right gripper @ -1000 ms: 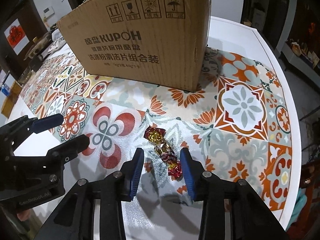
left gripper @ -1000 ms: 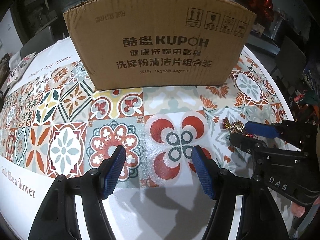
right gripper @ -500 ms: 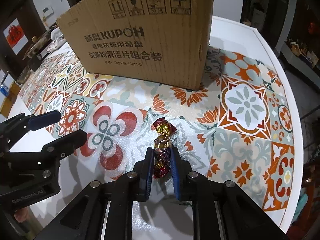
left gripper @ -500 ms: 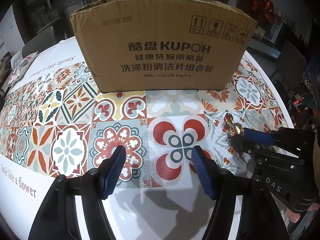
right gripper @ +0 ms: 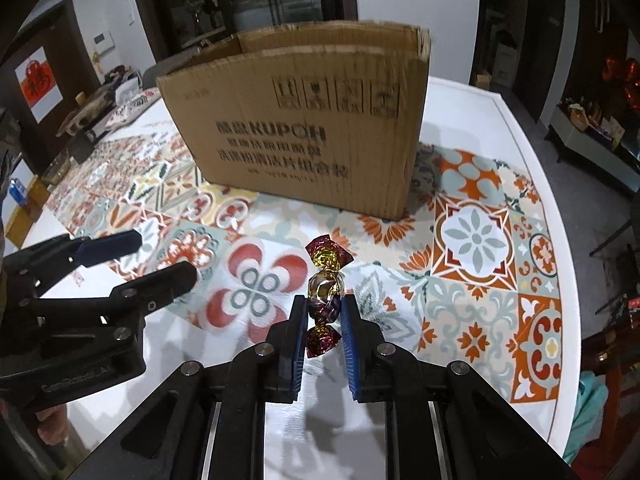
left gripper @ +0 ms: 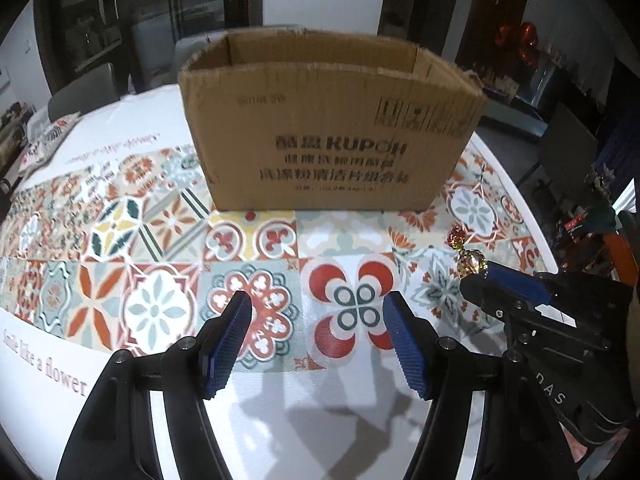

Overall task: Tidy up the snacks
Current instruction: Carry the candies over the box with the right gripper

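Table (right gripper: 532,152): its white rim is curving close along the right tongs' outer side. Cardboard box (right gripper: 304,120): it is standing open-topped ahead of both tongs, with bare patterned cloth lying between. Left tongs (left gripper: 316,320): jaws are standing wide apart, gripping nothing, above the cloth. Right tongs (right gripper: 324,320): jaws are pressing together on a strip of wrapped candies (right gripper: 325,280), which is sticking forward past the tips toward the box.
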The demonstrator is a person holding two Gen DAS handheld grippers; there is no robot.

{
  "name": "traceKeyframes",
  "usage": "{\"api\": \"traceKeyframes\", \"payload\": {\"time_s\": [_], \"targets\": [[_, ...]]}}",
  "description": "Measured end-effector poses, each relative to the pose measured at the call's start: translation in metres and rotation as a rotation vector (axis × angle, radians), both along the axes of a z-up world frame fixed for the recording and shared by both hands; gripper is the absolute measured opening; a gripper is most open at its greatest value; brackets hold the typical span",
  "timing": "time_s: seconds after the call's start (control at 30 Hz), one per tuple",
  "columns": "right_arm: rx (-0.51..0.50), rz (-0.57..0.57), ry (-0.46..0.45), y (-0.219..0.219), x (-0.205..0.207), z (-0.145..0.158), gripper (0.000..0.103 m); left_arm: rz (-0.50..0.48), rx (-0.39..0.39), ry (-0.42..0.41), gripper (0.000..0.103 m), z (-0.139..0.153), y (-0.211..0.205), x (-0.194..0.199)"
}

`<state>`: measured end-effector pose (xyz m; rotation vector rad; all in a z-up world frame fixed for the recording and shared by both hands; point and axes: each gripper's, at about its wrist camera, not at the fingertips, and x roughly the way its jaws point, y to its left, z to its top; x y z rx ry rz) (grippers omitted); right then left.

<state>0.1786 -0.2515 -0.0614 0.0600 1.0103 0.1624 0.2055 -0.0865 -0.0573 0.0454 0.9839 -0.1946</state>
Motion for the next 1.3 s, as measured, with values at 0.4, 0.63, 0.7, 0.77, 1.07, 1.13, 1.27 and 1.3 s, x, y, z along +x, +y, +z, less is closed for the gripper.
{"api": "traceKeyframes", "payload": {"time_s": [0.4,0.63,0.7,0.77,1.07,1.13,1.27,1.3], "targets": [[0.043,-0.022,-0.097,0.01,-0.003,0.047,0.018,-0.023,0.021,-0.155,0.067,0.061,0.011,-0.007],[0.047,-0.033,-0.161,0.015,0.001,0.077,0.018,-0.033,0.037,-0.205,0.067,0.081,0.015,0.0],[0.046,-0.037,-0.174,0.015,0.004,0.083,0.018,-0.038,0.042,-0.213,0.067,0.086,0.015,0.005],[0.044,-0.042,-0.187,0.015,0.008,0.091,0.018,-0.04,0.042,-0.215,0.067,0.092,0.016,0.012],[0.053,-0.061,-0.194,0.009,0.035,0.114,0.018,-0.067,0.073,-0.222,0.067,0.115,0.017,0.04],[0.049,-0.061,-0.194,0.008,0.043,0.121,0.018,-0.07,0.077,-0.218,0.067,0.12,0.018,0.048],[0.033,-0.061,-0.198,0.01,0.055,0.131,0.018,-0.081,0.082,-0.201,0.069,0.126,0.019,0.066],[0.024,-0.058,-0.198,0.011,0.059,0.134,0.018,-0.081,0.084,-0.197,0.071,0.127,0.019,0.07]]}}
